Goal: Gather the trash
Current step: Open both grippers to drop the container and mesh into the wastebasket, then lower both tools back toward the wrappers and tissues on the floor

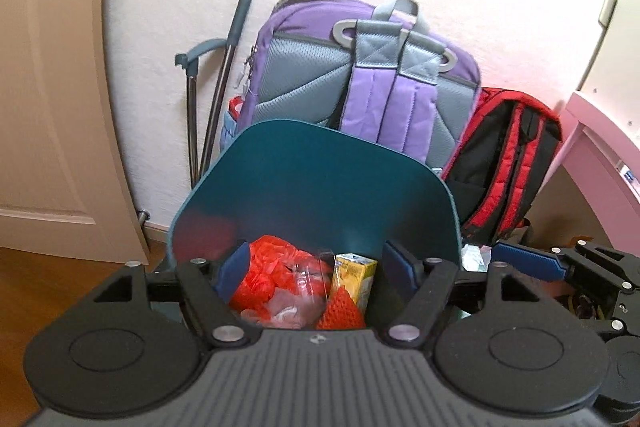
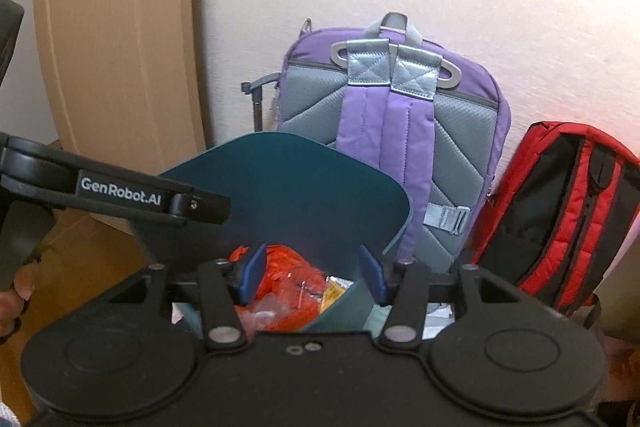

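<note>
**Here, two open grippers are hovering over a full teal bin**

Below, the teal trash bin point(image 1: 312, 187) is standing by the wall, in front of a purple backpack point(image 1: 360, 75). Inside it are lying a crumpled red plastic bag point(image 1: 276, 279), clear plastic wrap point(image 1: 304, 287) and a yellow juice carton point(image 1: 354, 277). The left gripper point(image 1: 316, 267) and right gripper point(image 2: 312, 273) are both spreading their jaws wide, pinching nothing. The trash is looking light, soft and crushable; the slippery film would suit a pinch at a bunched fold, the carton across its flat sides.

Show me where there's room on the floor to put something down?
Bare wooden floor lies left of the teal bin, before the door. Right of the bin is crowded: purple backpack and red backpack stand against the wall.
</note>
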Tool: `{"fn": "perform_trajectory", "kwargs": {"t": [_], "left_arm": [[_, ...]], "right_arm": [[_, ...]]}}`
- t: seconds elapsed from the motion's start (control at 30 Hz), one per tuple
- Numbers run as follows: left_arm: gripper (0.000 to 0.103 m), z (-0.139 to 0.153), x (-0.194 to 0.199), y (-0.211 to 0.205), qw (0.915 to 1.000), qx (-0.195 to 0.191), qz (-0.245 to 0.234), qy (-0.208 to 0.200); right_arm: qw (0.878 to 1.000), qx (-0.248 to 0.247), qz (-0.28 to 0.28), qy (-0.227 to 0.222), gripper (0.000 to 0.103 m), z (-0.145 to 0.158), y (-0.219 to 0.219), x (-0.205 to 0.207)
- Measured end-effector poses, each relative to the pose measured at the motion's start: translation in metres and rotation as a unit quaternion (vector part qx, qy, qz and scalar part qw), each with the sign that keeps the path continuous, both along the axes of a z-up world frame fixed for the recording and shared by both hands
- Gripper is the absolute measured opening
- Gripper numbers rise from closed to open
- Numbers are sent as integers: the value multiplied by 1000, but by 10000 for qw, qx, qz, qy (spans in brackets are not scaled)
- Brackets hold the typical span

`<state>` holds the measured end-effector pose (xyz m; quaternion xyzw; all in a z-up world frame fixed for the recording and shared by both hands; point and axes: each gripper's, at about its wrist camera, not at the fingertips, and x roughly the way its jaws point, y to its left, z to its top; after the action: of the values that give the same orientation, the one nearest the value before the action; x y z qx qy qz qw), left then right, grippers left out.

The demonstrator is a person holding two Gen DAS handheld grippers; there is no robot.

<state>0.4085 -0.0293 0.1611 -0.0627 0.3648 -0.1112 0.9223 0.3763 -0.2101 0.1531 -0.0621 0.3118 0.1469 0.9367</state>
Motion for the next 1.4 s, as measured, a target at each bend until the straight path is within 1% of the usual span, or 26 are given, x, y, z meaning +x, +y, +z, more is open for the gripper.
{"fn": "perform_trajectory", "kwargs": {"t": [0.07,0.3,0.37,0.4,0.43,0.53,0.6,0.67,0.7,0.77,0.83,0.93,1.0,1.07,1.2,1.27,1.4], "left_arm": [[80,6,-13,2,10000,22,-11,-36],[82,17,-64,11,9996,203,-118,-128],[86,17,-81,16,9995,217,-160,-139],[86,16,-89,20,9995,221,-174,-150],[87,15,-96,23,9995,230,-182,-149],[94,7,-121,36,9992,316,-194,-117],[96,-1,-136,46,9990,384,-233,-88],[101,-11,-148,56,9986,461,-244,-12],[101,-17,-154,62,9985,477,-250,20],[101,-34,-163,75,9983,480,-281,166],[101,-53,-168,89,9981,452,-250,345],[101,-89,-169,112,9966,487,-83,657],[101,-117,-167,128,9943,610,105,868],[101,-145,-163,145,9917,618,247,1097],[101,-201,-154,177,9842,654,534,1553],[101,-231,-148,193,9791,668,686,1794],[101,-288,-138,221,9680,661,930,2237]], "right_arm": [[10000,29,21,10,52,5,1,-11],[9997,165,194,66,52,19,4,-52],[9994,190,263,101,52,21,6,-63],[9992,207,311,116,52,21,8,-69],[9990,224,361,130,53,21,9,-75],[9981,258,526,207,53,17,14,-92],[9969,284,666,307,53,10,19,-103],[9954,292,800,445,53,-2,24,-112],[9945,295,856,524,53,-8,27,-115],[9923,316,957,719,53,-25,32,-121],[9893,284,1053,965,53,-49,40,-124],[9840,130,1150,1351,53,-91,53,-124],[9796,69,1165,1636,53,-121,61,-121],[9733,62,1207,1951,53,-153,70,-118],[9602,-54,1270,2487,53,-208,88,-112],[9521,-112,1326,2753,53,-234,100,-112],[9380,-223,1488,3122,53,-279,122,-110]]}}
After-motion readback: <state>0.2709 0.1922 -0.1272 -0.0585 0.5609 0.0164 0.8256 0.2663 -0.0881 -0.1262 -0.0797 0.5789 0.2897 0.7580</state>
